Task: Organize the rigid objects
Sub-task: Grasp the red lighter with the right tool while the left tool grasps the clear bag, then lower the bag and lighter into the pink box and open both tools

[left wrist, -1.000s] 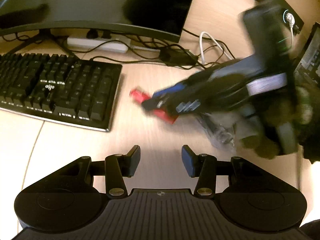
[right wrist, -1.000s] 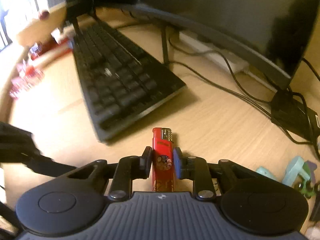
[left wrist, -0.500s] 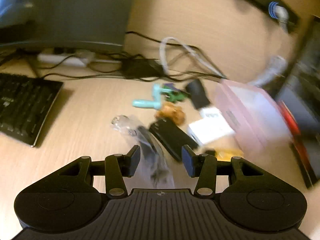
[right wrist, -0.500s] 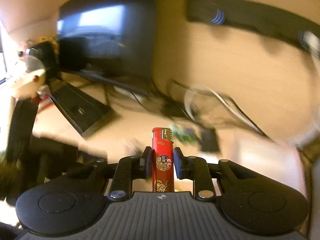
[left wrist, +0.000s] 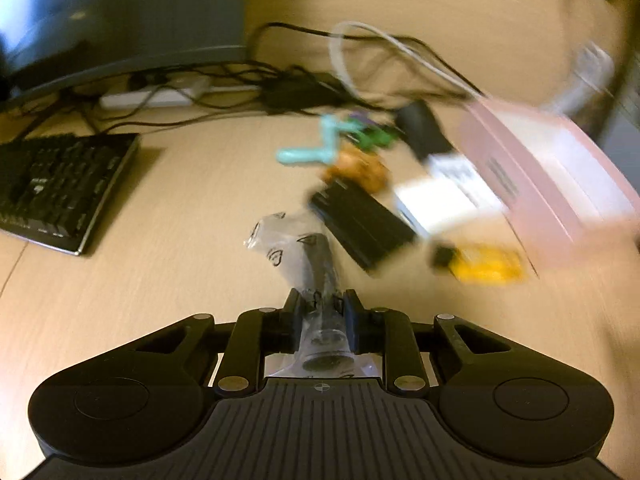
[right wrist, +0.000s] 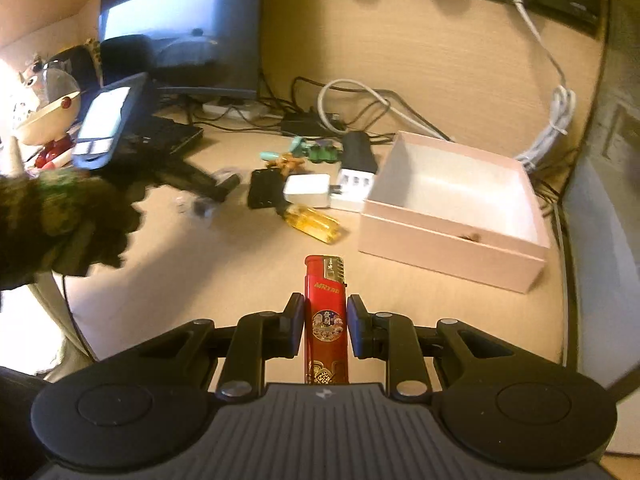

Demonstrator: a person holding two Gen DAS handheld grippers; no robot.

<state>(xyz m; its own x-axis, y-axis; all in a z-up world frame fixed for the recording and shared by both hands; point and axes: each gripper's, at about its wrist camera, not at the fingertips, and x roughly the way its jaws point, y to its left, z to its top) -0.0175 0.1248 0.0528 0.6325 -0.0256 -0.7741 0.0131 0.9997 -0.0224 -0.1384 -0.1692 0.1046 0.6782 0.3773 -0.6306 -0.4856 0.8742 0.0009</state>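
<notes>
My left gripper (left wrist: 323, 304) is shut on a dark cylinder in a clear plastic bag (left wrist: 316, 268), which lies along the desk. My right gripper (right wrist: 324, 312) is shut on a red lighter (right wrist: 325, 316) and holds it upright above the desk, short of the open pink box (right wrist: 448, 236). The box also shows blurred in the left wrist view (left wrist: 560, 184). Between the grippers lie a black case (left wrist: 360, 224), a white charger (right wrist: 307, 190), a yellow lighter (right wrist: 314, 222), a teal clip (left wrist: 316, 152) and a green toy (right wrist: 325, 154).
A black keyboard (left wrist: 56, 188) lies at the left under a monitor (left wrist: 120, 12). Cables and a power strip (left wrist: 160, 96) run along the back. A white cable (right wrist: 556, 120) hangs right of the box. A figurine (right wrist: 44, 116) stands far left.
My left gripper has closed on the bagged cylinder, which lay between its open fingers half a second ago. My right gripper has swung from the keyboard toward the pink box, still holding the red lighter.
</notes>
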